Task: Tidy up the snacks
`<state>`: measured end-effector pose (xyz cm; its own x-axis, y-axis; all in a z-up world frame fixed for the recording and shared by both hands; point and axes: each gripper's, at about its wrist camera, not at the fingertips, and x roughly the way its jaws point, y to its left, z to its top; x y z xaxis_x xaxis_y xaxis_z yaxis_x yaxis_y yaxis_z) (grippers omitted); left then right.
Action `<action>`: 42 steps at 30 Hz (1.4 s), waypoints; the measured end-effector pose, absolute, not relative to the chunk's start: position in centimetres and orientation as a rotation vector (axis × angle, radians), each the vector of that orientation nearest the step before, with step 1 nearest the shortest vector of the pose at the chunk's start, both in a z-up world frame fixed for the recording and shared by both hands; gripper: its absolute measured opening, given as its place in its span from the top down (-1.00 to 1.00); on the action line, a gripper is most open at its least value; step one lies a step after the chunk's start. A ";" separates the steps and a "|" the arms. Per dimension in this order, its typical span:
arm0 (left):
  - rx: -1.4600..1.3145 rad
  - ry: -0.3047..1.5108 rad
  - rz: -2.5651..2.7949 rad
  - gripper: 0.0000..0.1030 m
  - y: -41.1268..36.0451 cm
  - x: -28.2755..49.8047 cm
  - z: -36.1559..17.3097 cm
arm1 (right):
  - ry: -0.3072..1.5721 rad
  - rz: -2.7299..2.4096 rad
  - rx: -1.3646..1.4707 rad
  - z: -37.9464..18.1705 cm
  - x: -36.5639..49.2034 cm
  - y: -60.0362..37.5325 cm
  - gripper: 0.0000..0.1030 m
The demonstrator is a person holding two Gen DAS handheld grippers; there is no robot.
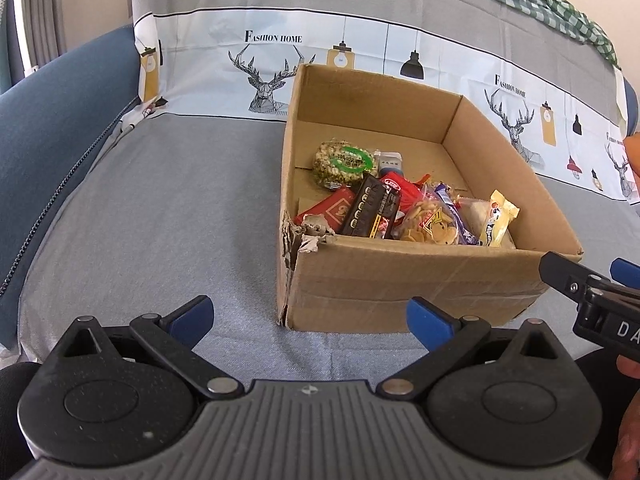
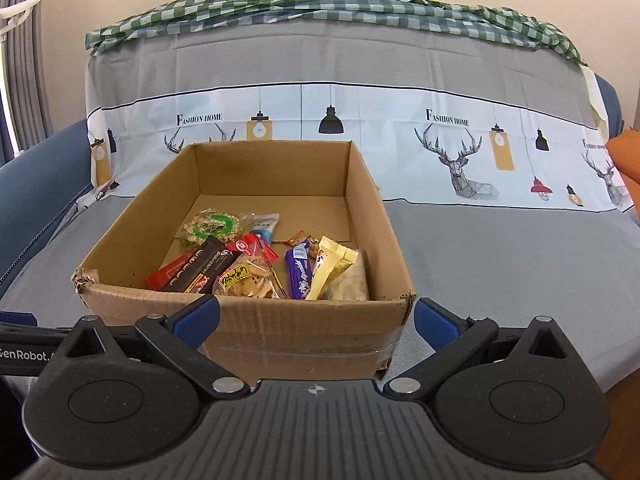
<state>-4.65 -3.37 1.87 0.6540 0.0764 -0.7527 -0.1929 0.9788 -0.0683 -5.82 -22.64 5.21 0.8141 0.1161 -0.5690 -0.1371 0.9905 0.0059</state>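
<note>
An open cardboard box [image 1: 420, 280] stands on the grey sofa cover; it also shows in the right wrist view [image 2: 312, 332]. Inside lie several snacks: a round green-labelled rice cake [image 1: 344, 160] [image 2: 210, 226], a black bar [image 1: 372, 208] [image 2: 200, 268], a red packet [image 1: 332, 208], a bag of crackers [image 1: 428, 224] [image 2: 248, 280], a purple bar [image 2: 299, 274] and a yellow packet [image 1: 498, 216] [image 2: 330, 270]. My left gripper [image 1: 310, 320] is open and empty, in front of the box's near left corner. My right gripper [image 2: 316, 320] is open and empty, in front of the box's near wall.
The sofa back carries a printed cover with deer and lamps [image 2: 456, 160] and a green checked cloth [image 2: 320, 4] on top. A blue armrest [image 1: 52, 128] is at the left. An orange cushion [image 2: 628, 156] is at the far right. The right gripper's fingers [image 1: 560, 272] show in the left wrist view.
</note>
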 end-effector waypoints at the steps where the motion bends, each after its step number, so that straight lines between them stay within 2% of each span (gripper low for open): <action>1: -0.146 0.845 0.155 -0.99 -3.4 -4.7 1.9 | 0.605 0.135 -0.034 5.2 -5.8 -22.7 -0.99; 42: -0.132 0.849 0.139 -0.99 -4.2 -4.3 1.7 | 0.602 0.152 -0.010 5.1 -5.6 -22.9 -0.99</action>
<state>-4.34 -4.16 1.71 0.6527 0.0695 -0.7544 -0.1745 0.9828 -0.0604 -5.55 -22.93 5.07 0.8134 0.1397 -0.5647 -0.1455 0.9887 0.0349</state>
